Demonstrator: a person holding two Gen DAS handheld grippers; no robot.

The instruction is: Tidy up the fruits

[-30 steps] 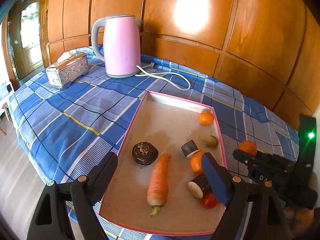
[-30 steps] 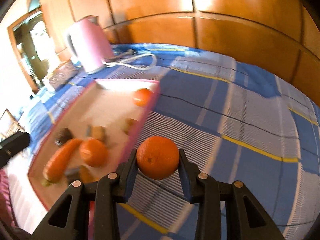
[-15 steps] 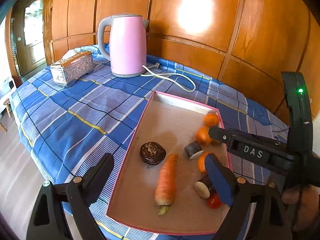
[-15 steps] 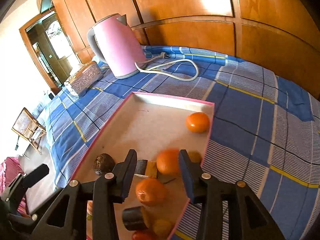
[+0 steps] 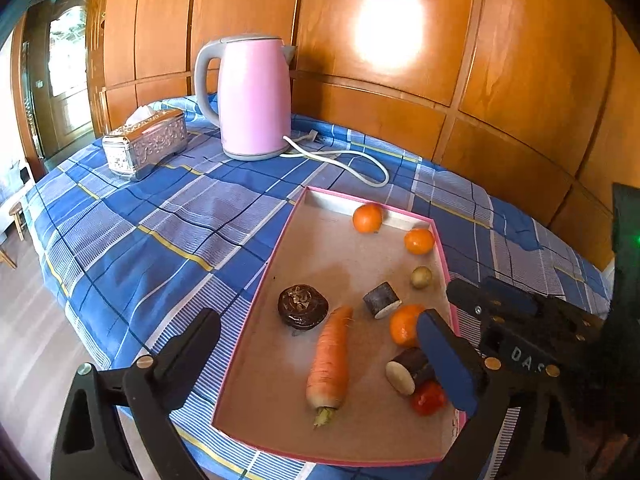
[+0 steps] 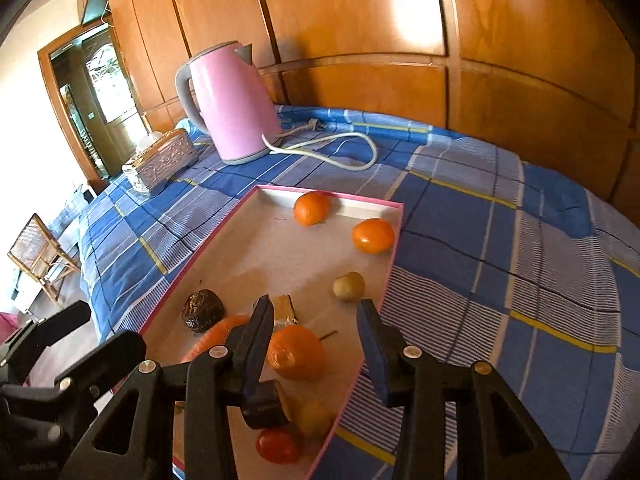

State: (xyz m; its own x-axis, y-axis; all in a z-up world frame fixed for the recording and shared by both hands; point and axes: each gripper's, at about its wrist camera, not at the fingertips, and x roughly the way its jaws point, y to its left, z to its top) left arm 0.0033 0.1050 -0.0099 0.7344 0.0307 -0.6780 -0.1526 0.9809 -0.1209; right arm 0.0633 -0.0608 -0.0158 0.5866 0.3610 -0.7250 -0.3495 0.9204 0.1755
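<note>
**Oranges in the pink tray, both grippers empty**

So the pink-rimmed tray [image 5: 256,296] sits on the worktop [image 5: 160,216] with the blue plaid cloth, and it's got a mix of stuff in it. Three oranges: one against the far wall [image 5: 367,218], one in the far right corner [image 5: 419,241], and one nearer the front by the right rim [image 5: 402,325]. There's also a carrot [image 5: 330,360] lying lengthwise, a dark round thing [image 5: 303,306] just left of its tip, a small greenish fruit [image 5: 421,277], two dark cut chunks and a red tomato [image 5: 428,398] near the front right corner.

The left hand-held gripper [image 5: 320,360] hovers over the tray's near end, jaws opening wide with nothing gripped. The right hand-held gripper [image 6: 316,344] is released too, jaws partly apart above the front orange [image 6: 296,354], not pinching it.

Pink kettle [image 5: 254,98] and a silver tissue box [image 5: 146,146] stand farther back.
</note>
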